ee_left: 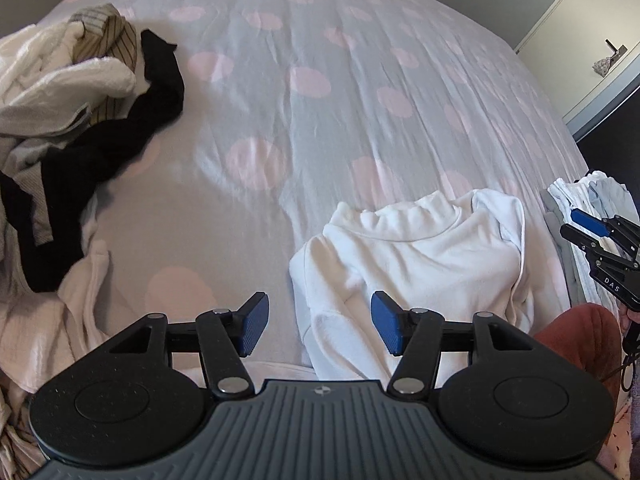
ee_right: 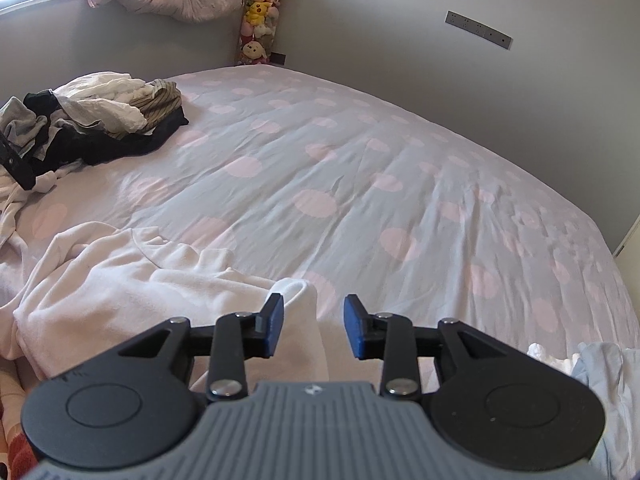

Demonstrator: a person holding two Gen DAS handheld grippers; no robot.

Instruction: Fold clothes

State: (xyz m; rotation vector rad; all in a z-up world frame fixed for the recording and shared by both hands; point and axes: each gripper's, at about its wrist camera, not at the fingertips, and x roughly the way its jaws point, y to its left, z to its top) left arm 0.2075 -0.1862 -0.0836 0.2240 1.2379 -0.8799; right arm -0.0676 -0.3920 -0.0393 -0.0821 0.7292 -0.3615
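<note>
White top (ee_left: 420,256) lying folded on the spotted bedsheet (ee_left: 320,100), near its front edge. Left gripper (ee_left: 316,330) spread wide above the top, gripping nothing. Right gripper (ee_right: 314,326) partly spread, likewise empty.

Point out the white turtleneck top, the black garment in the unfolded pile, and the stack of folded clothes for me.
white turtleneck top (ee_left: 420,252): left wrist view, chest below the collar.
black garment (ee_left: 100,152): left wrist view, its twisted middle.
stack of folded clothes (ee_left: 568,200): left wrist view, top layer's edge.
</note>
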